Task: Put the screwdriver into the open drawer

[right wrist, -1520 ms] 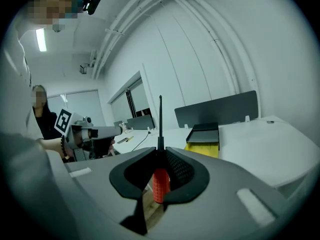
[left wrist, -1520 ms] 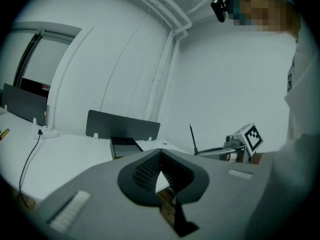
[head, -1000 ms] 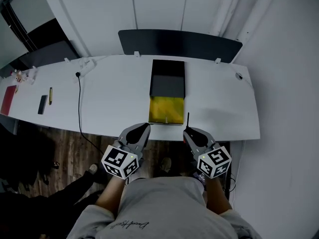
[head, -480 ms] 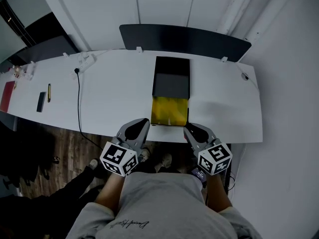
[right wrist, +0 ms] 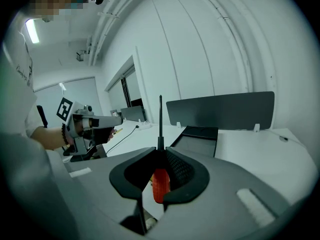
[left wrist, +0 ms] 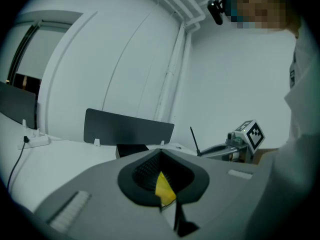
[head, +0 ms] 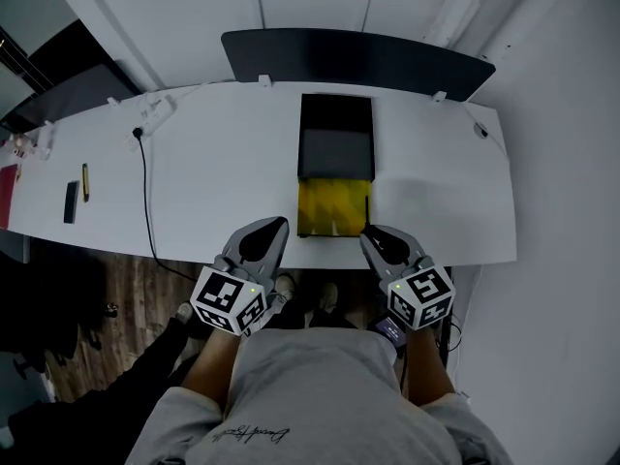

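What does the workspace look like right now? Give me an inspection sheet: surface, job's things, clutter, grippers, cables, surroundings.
Surface: white desk, curved near edge.
Job's things: screwdriver, red handle and dark shaft, not yet in the drawer. The drawer is open, yellow inside, and pulled out of a black unit.
Clutter: dark flat item, yellow pen-like item and red item, all far left.
Grippers: right gripper is shut on the screwdriver, shaft pointing forward. The left gripper has its jaws together and holds nothing.
Cables: black cable runs across the desk and over its near edge.
Surroundings: dark divider panel, wood floor.
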